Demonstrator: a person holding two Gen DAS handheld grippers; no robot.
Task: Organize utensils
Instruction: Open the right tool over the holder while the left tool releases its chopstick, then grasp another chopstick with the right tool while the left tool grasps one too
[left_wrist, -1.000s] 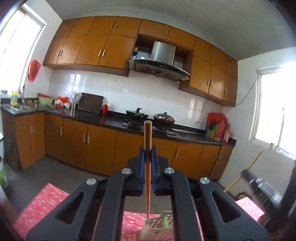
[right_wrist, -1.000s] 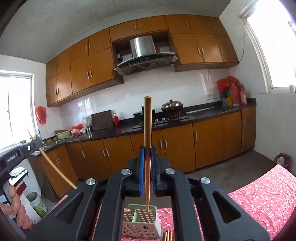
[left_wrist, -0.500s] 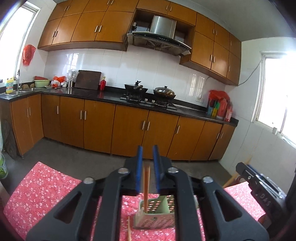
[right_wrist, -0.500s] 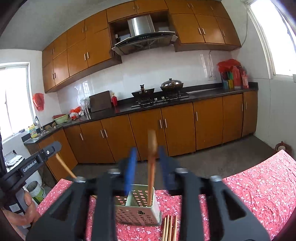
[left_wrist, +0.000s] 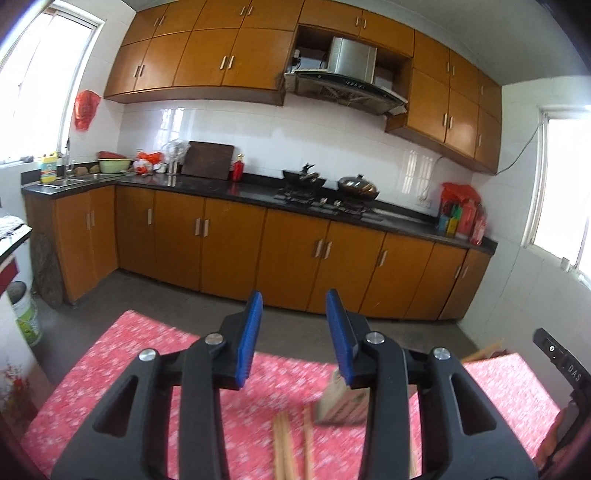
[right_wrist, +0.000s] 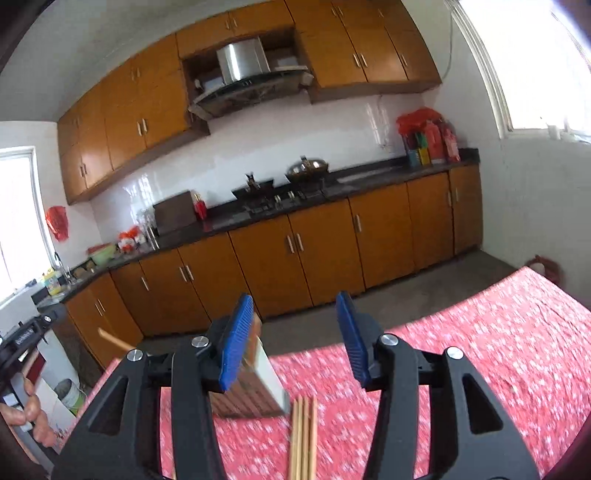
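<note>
Left gripper (left_wrist: 293, 332) fingers spread wide, nothing between. Chopsticks (left_wrist: 282, 448) lie on red tabletop (left_wrist: 140, 365) just left of blurred holder (left_wrist: 341, 402). Right gripper (right_wrist: 295, 332) likewise open w/ nothing held, above chopsticks.

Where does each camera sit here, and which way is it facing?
Left wrist: on the left gripper, facing the kitchen counter over the red tablecloth; open blue-padded jaws show.
Right wrist: on the right gripper, same facing, tilted; open jaws, the other hand at left edge.
Shared: chopsticks, blurred holder, stove.
</note>
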